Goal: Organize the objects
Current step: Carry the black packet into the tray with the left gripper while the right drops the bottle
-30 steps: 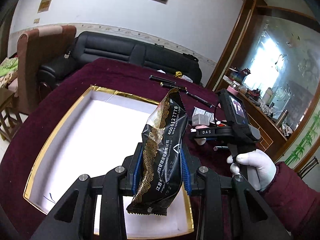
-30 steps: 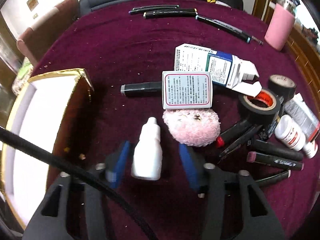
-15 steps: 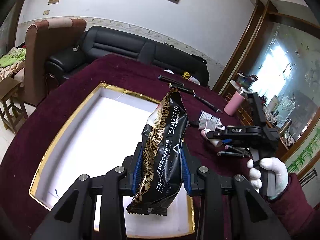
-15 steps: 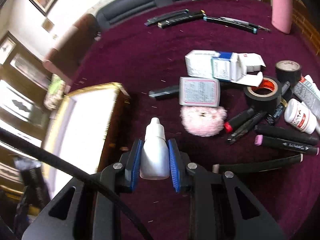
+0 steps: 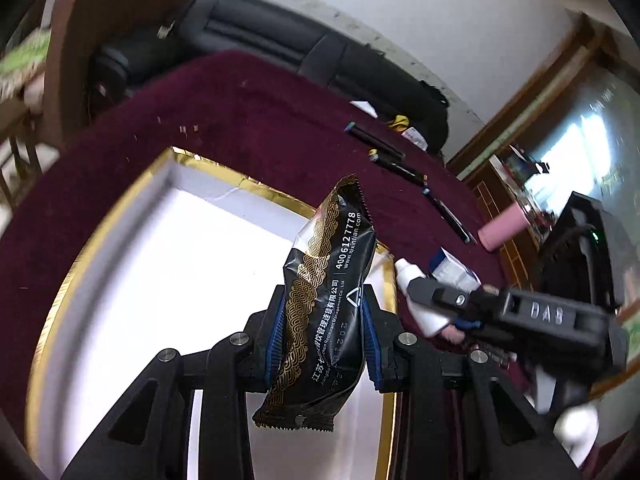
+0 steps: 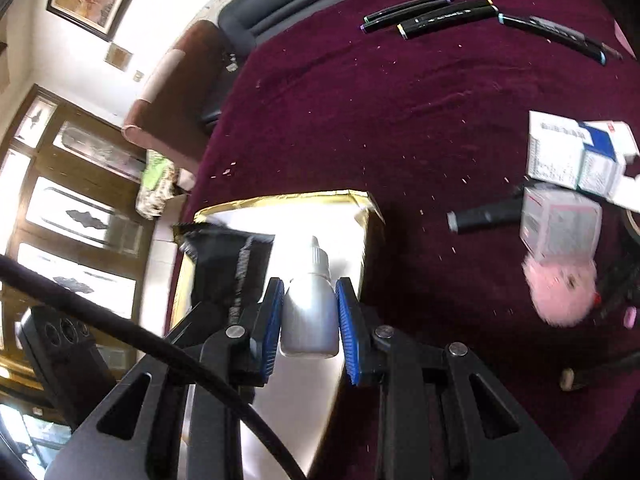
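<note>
My left gripper point(image 5: 325, 340) is shut on a black and gold snack packet point(image 5: 326, 300) and holds it upright above the white, gold-rimmed box point(image 5: 120, 280). My right gripper point(image 6: 309, 316) is shut on a small white dropper bottle point(image 6: 310, 312) and holds it over the right edge of the box point(image 6: 280, 216). The bottle point(image 5: 416, 296) and the right gripper point(image 5: 500, 316) also show in the left wrist view, just right of the box. The packet point(image 6: 228, 264) shows at the left in the right wrist view.
On the maroon table point(image 6: 400, 120) lie several black markers point(image 6: 440, 12), medicine boxes point(image 6: 576, 156), a pink puff point(image 6: 560, 288) and a black pen point(image 6: 484, 216). A pink cup point(image 5: 504, 228) stands at the right. A black sofa point(image 5: 280, 52) is behind.
My right gripper has lifted the dropper bottle off the table and carried it left to the box edge. My left gripper still holds the packet over the box, its view tilted down.
</note>
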